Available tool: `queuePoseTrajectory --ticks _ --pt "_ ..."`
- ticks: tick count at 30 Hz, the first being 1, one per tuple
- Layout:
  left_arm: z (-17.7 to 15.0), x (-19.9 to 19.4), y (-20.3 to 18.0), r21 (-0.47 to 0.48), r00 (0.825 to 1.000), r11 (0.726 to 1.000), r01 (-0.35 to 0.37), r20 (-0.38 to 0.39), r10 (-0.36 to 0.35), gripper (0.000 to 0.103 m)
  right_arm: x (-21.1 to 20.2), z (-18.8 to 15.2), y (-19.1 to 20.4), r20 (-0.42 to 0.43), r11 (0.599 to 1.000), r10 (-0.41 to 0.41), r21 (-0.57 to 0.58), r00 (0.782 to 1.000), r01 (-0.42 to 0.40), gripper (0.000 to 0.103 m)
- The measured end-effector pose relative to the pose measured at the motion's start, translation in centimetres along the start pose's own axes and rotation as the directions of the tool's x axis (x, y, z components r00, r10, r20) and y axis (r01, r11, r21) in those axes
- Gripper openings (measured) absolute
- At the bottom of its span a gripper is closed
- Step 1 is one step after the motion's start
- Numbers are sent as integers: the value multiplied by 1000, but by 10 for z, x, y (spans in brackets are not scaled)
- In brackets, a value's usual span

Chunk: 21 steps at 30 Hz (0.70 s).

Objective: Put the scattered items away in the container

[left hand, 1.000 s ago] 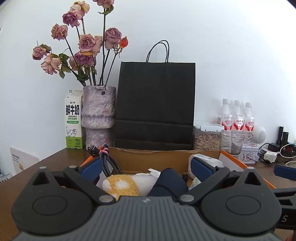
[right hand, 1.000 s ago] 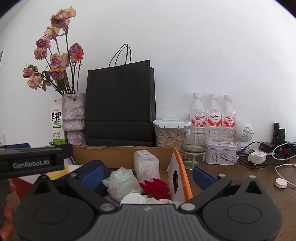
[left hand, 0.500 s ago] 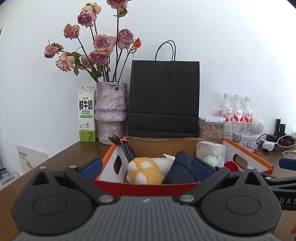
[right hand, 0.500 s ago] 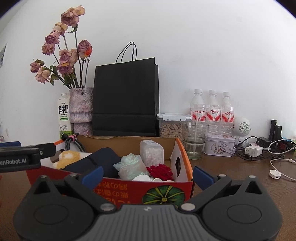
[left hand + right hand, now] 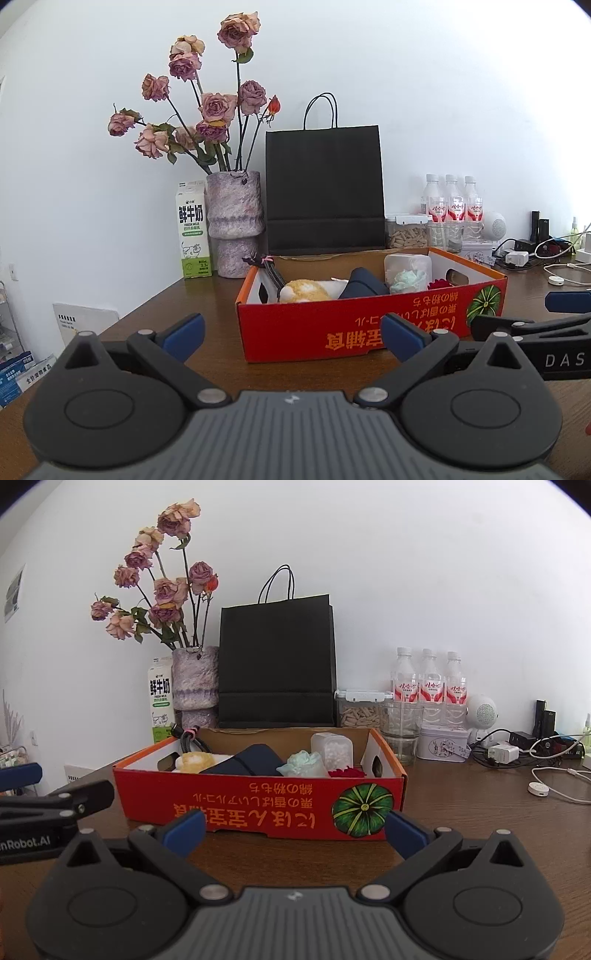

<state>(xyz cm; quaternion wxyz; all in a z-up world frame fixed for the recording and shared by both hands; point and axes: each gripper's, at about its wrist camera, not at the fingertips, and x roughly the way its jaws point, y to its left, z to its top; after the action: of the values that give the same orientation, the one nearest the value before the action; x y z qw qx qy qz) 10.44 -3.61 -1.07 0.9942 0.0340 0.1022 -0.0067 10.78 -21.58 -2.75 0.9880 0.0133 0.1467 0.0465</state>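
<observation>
Now both jaws open, empty; red box (image 5: 258, 805) ahead, black bag (image 5: 277, 661), vase (image 5: 234, 221) behind.

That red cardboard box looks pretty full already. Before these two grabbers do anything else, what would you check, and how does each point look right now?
1. Left gripper empty: ok, its fingers are spread with nothing between them.
2. Right gripper empty: ok, open, nothing held.
3. Both clear of the red cardboard box: ok, each sits in front of its near wall, not touching.
4. Items inside the box: ok, plush toy, navy pouch, mint cloth flower, red rose, clear plastic jar and bundled cable sit within its walls.
5. Box flat on the table: ok.
6. Anything scattered left: cannot tell; white cable lies outside.
</observation>
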Motion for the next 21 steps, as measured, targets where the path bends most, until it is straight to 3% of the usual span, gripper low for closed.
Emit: queuePoseTrajectory --ticks 11,21 --pt "-11 -29 10 -14 1000 1000 0 16 0 103 -27 -8 13 3 1000 -9 -19 1000 9 103" --pt "-11 -36 3 29 999 999 -17 34 16 103 -35 -9 21 3 999 -31 -44 1000 32 103"
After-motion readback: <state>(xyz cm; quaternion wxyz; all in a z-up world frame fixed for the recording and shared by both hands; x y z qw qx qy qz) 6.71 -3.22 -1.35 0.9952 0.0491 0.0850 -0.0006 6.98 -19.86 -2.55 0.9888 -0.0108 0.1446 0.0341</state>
